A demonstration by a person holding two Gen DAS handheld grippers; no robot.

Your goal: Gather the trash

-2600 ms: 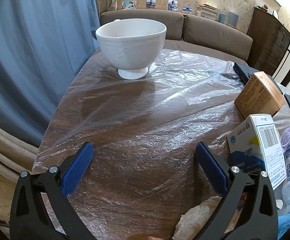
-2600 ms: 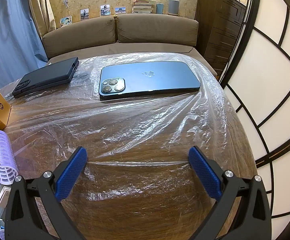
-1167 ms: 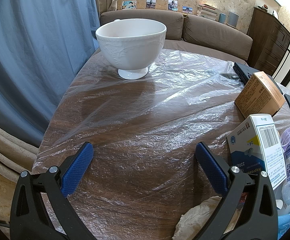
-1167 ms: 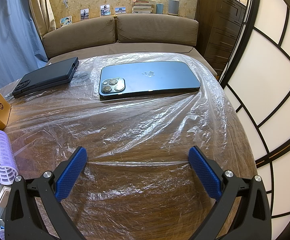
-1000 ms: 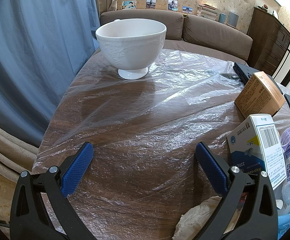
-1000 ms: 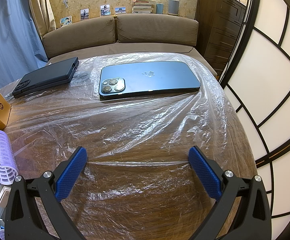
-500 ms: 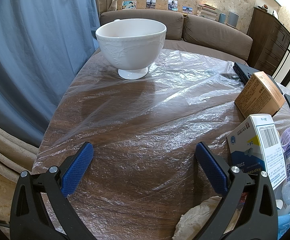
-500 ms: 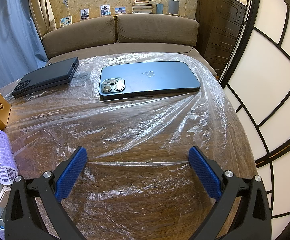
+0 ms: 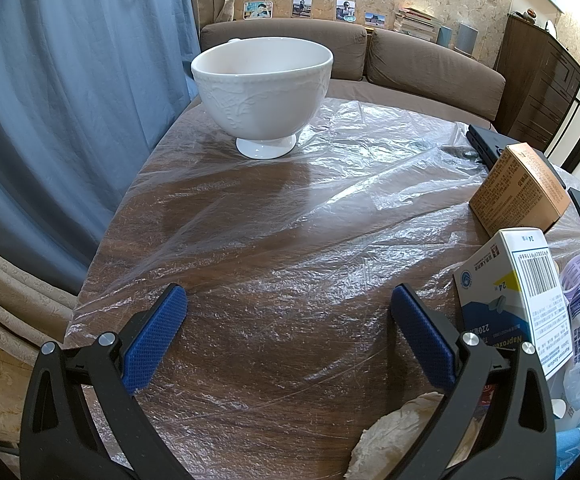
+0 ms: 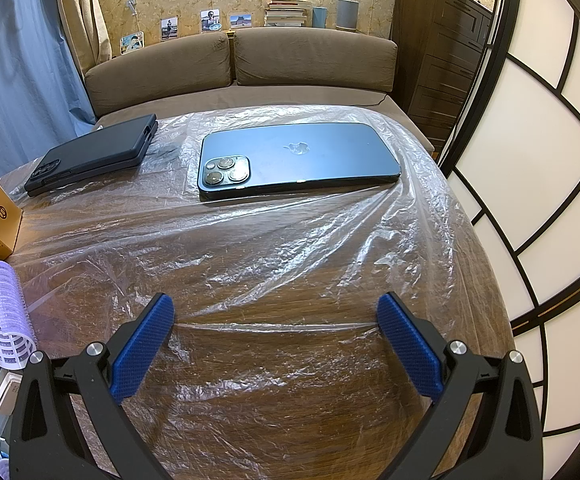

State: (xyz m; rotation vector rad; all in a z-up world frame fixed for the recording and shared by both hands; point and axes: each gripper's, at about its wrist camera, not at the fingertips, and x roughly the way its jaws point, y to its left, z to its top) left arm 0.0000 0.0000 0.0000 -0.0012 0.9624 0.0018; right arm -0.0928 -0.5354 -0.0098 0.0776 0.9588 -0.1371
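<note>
My left tongs (image 9: pixel 288 330) spread wide over the plastic-covered table (image 9: pixel 274 248), crumpled tissue (image 9: pixel 390 436) at 5 o'clock beside the medicine box (image 9: pixel 518 300), white bowl (image 9: pixel 262 88) at 12, my right tongs (image 10: pixel 276 340) likewise apart, blue iPhone (image 10: pixel 298 166) at 12

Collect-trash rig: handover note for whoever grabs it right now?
Left gripper: open, empty, over the plastic-covered table.
Right gripper: open, empty, facing the blue phone and the black phone.
Trash sits between the grippers: crumpled tissue, white-and-blue medicine box, gold box, purple hair roller, more wrappers behind.
White bowl stands upright at the far end; its inside is not visible.
Done: nothing picked up that I can see.
Left: the whole pile; probably start with the tissue.
</note>
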